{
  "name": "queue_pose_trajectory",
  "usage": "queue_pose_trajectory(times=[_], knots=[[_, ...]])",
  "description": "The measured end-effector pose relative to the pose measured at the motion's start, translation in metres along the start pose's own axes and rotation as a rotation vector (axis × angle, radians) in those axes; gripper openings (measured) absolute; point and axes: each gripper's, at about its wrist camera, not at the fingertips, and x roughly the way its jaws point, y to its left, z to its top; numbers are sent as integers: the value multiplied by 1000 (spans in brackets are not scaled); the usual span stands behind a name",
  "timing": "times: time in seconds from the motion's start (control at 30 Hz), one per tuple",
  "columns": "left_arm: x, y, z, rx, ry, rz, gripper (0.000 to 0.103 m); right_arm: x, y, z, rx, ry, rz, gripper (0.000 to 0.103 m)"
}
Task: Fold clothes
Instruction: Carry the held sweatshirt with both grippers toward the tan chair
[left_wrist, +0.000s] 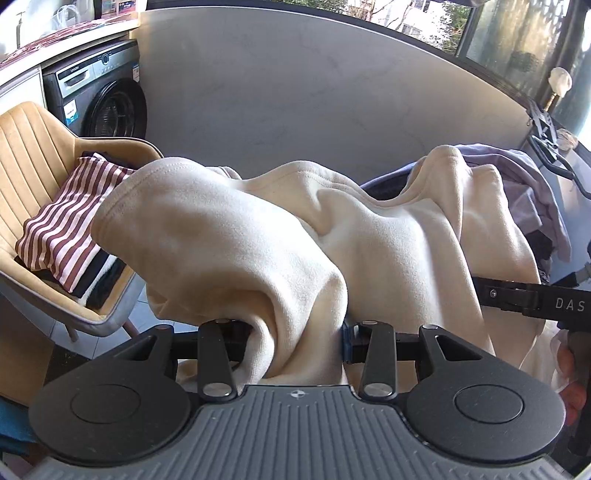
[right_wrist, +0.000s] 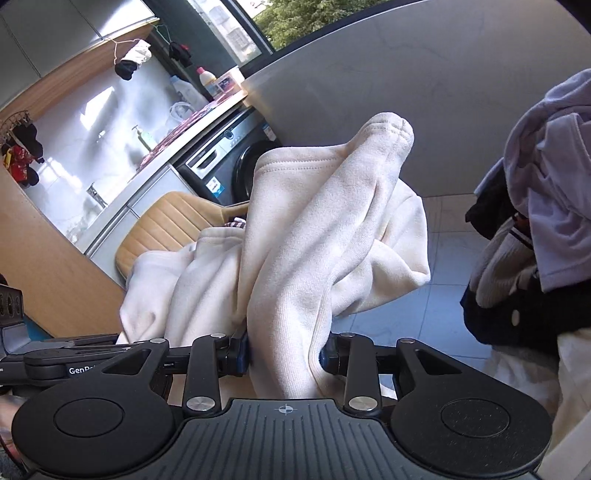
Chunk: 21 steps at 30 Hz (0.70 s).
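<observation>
- Laundry-room surroundings fill both my feeds: a pale grey tabletop (left_wrist: 332, 92) curves across the background, with windows and greenery past its far edge.
- Light floor tiles (right_wrist: 436, 310) show under the hanging cloth in my right view.
- A counter (right_wrist: 177, 129) runs along the wall above a dark front-loading washer (left_wrist: 107, 99); bottles and a patterned cloth sit on that counter.
- A tan ribbed chair (left_wrist: 33, 147) stands beside the washer, carrying a folded stack topped by a red-and-white striped piece (left_wrist: 70, 221).
- A heap of clothes (right_wrist: 546, 206), lavender on top with dark items beneath, sits on my right.
- The cream garment (left_wrist: 295, 229) hangs bunched in the air between my two grippers, in front of the table.
- My left gripper (left_wrist: 295, 339) has its jaws pinching a thick fold of the garment.
- My right gripper (right_wrist: 284, 354) likewise clamps a gathered fold, fabric rising above the jaws.
</observation>
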Motion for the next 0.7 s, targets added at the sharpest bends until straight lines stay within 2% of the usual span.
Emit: queue_pose_trajectory(times=[0.13,0.33,0.57,0.7], knots=[[29,24,37,-75,-2,24,41,54,-2,59,-84,56,17,30],[65,69,76,-184,-12,69,41,135,15,121,-185,122,47,30],[109,148,111,-315,-22,88,41,255,45,188,-254,227,99,30],[129,205,133,-392,-24,122,41,331,81,219,-330,290,130,30]])
